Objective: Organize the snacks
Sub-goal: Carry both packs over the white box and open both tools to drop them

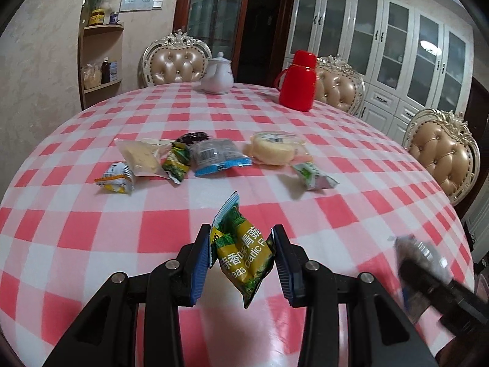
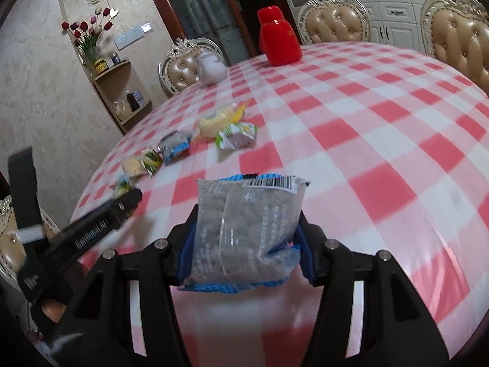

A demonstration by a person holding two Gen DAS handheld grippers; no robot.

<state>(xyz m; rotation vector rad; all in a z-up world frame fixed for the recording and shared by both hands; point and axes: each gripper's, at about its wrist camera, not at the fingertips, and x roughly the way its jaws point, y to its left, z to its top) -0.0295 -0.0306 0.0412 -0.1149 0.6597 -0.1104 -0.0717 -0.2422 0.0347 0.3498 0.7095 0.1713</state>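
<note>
Mid-transfer step, judged from the frames: two packets are carried at once, both clear of the checked surface (image 1: 128,223).

- Left gripper (image 1: 243,258): fingers are clamped on the green-and-yellow pea packet (image 1: 241,250). It is pinched across its width, crumpled, tilted, and held off the cloth.
- Right gripper (image 2: 244,244): fingers are closed on the clear blue-edged packet (image 2: 247,229), barcode end up. It is held upright between the pads, above the near part of the surface.
- Remaining snacks are left in a loose row mid-surface: a small yellow-and-white packet (image 1: 115,181), a pale wrapped slab (image 1: 142,157), a second green packet (image 1: 176,165), a dark packet (image 1: 195,137) behind it, another clear blue-edged packet (image 1: 218,157), a round pale cake in wrap (image 1: 276,151), a green-and-white packet (image 1: 314,177).
- A teapot (image 1: 217,75) and a red flask (image 1: 298,81) are seen at the far edge, well apart from the snacks.

No bin or tray is visible, so the drop-off spot cannot be told. Grouping by kind is assumed.

Next move: a set-down place is needed for each held packet, likely beside its match. Each should be lowered until the cloth is touched before the fingers are released. The two grippers are near each other, so crossing paths should be avoided.
</note>
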